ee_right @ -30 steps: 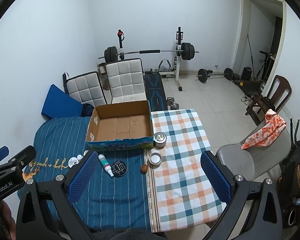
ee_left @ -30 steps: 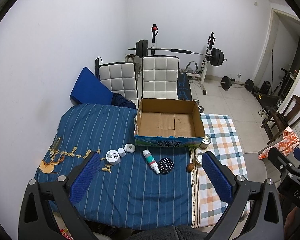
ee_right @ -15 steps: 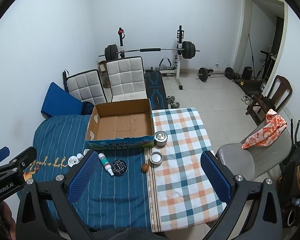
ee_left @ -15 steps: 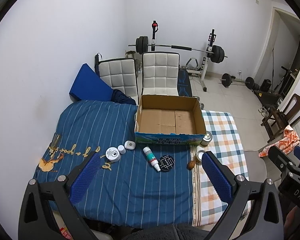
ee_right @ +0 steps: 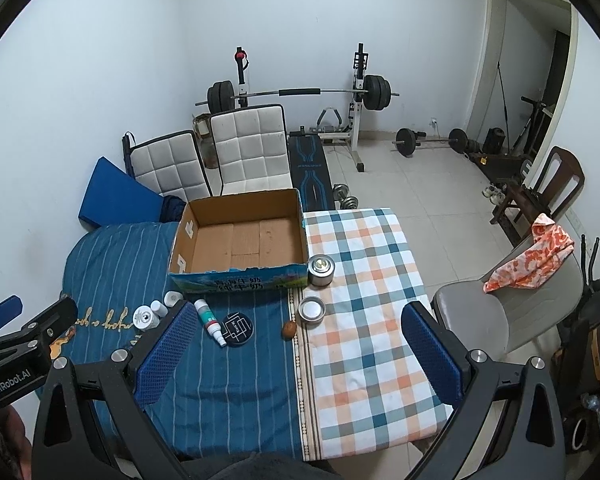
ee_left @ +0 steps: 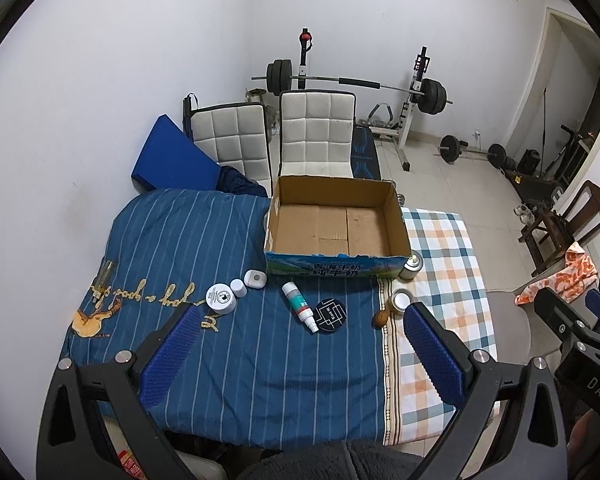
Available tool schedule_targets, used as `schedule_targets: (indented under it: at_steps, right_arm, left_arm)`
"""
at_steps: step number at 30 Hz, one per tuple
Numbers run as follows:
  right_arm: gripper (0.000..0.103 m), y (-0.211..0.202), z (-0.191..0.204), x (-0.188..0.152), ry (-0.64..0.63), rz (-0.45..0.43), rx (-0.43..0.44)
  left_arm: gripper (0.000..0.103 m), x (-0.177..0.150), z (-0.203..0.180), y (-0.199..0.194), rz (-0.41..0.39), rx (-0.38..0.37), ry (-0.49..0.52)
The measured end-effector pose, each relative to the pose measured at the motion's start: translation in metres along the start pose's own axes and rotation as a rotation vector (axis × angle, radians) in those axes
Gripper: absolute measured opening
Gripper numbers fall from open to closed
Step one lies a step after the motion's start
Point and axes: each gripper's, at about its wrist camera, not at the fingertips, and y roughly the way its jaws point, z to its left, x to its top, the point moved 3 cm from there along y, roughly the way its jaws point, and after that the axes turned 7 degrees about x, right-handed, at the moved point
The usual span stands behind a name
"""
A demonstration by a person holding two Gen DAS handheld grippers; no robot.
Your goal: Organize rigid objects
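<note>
An empty cardboard box stands at the far middle of the table. In front of it lie a white spray bottle, a black round disc, a brown nut-like object, two metal tins, a white jar and small white pieces. My left gripper and right gripper are open, empty, high above the near table edge.
The table has a blue striped cloth on the left and a checked cloth on the right. A small glass bottle lies far left. White chairs, a barbell rack and a grey chair surround the table.
Both grippers have risen and drawn back slightly; the table and box sit a little lower and farther in both views. Nothing on the table has moved.
</note>
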Motion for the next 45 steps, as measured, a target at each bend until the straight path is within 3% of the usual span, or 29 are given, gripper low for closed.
schedule_targets:
  at_steps: [19, 25, 29, 35, 40, 45]
  right_arm:
    - [0.103, 0.006, -0.001, -0.002, 0.002, 0.017, 0.006]
    - [0.103, 0.028, -0.005, -0.007, 0.018, 0.053, 0.032]
    - [0.103, 0.083, -0.007, -0.009, 0.026, 0.150, 0.068]
    - [0.103, 0.208, -0.003, -0.028, 0.039, 0.363, 0.102]
    - [0.103, 0.322, 0.025, -0.056, 0.011, 0.518, 0.134]
    - [0.100, 0.421, 0.062, -0.093, -0.014, 0.656, 0.133]
  left_arm:
    - [0.103, -0.001, 0.002, 0.004, 0.011, -0.002, -0.001]
    - [0.103, 0.003, 0.007, 0.027, 0.021, 0.033, -0.014]
    - [0.103, 0.009, 0.028, 0.072, 0.080, 0.077, -0.053]
    - [0.103, -0.002, 0.075, 0.176, 0.224, 0.198, -0.099]
    - [0.103, -0.027, 0.112, 0.269, 0.384, 0.216, -0.167]
    - [0.103, -0.045, 0.127, 0.353, 0.506, 0.211, -0.153]
